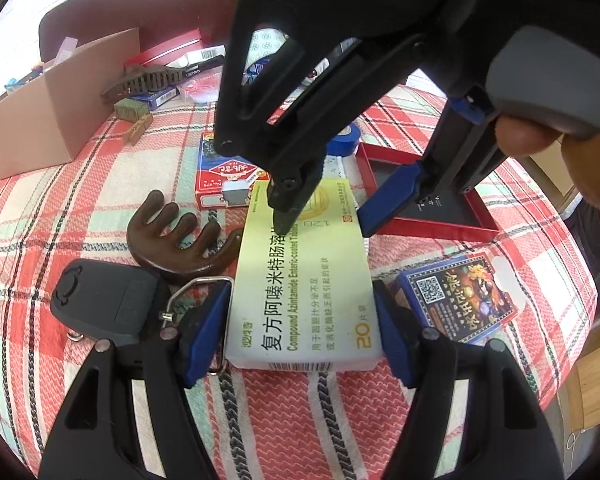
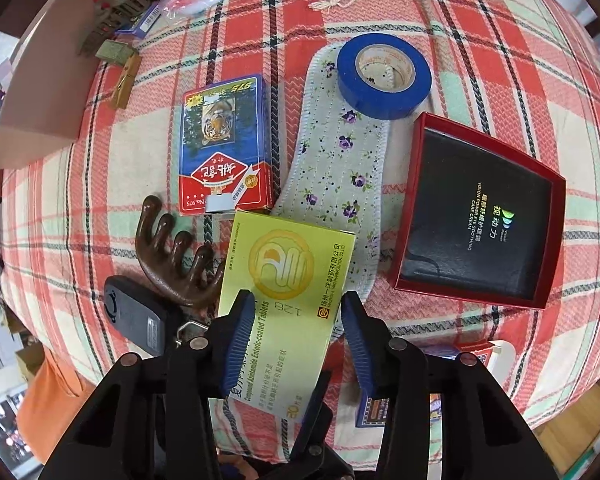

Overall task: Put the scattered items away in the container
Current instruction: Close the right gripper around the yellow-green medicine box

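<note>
Yellow-green medicine box (image 1: 304,280) sits clamped between the left gripper (image 1: 302,316) pads, beneath the spread right gripper (image 2: 298,344).

Tablet box (image 2: 284,292) lies between comb (image 2: 176,256) and insole (image 2: 340,168), card deck (image 2: 224,148) behind it

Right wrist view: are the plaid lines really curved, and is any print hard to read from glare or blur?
Right wrist view: fisheye bends the cloth lines; red box print is sharp. Left wrist view: medicine box text is crisp, and the right gripper up close looms dark.
</note>
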Demonstrator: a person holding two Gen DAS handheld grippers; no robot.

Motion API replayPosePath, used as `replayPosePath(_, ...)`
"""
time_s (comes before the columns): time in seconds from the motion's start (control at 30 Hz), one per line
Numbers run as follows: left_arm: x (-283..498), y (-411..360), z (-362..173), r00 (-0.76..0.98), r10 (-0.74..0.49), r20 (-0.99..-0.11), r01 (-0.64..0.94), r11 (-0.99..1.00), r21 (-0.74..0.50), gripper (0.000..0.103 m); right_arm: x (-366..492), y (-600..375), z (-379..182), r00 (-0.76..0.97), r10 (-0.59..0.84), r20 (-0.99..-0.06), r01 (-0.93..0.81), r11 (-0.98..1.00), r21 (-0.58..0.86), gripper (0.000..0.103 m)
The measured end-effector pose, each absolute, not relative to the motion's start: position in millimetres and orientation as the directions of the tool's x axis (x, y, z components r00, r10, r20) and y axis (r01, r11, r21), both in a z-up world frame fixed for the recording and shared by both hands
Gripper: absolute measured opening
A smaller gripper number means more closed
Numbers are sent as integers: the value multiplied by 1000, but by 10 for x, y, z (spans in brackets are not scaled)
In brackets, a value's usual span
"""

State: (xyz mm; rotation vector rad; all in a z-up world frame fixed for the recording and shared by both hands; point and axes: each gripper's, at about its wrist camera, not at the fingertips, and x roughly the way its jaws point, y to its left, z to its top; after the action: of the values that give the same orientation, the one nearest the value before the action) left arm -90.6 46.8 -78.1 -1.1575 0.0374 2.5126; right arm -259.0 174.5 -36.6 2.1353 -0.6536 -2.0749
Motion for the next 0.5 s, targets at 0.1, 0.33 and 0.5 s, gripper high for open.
replayPosePath(0.1,-916,430,-774,-588,320,-743,-348,-929,-125,69,-2649,1728,-407,-13,-380,-925,-252,-894,371,47)
replayPosePath(0.33,-938,465,-804,-590,331,-736,-357,-925,-131,69,-2840,1674,-528,-10,-449,-894,-274,-858,434,79)
replayPosePath(0.5,-933,472,-836,-588,337,-735,-369,-921,-127,69,-2431,1768,-794,21,-424,-905,-288,-870,401,87)
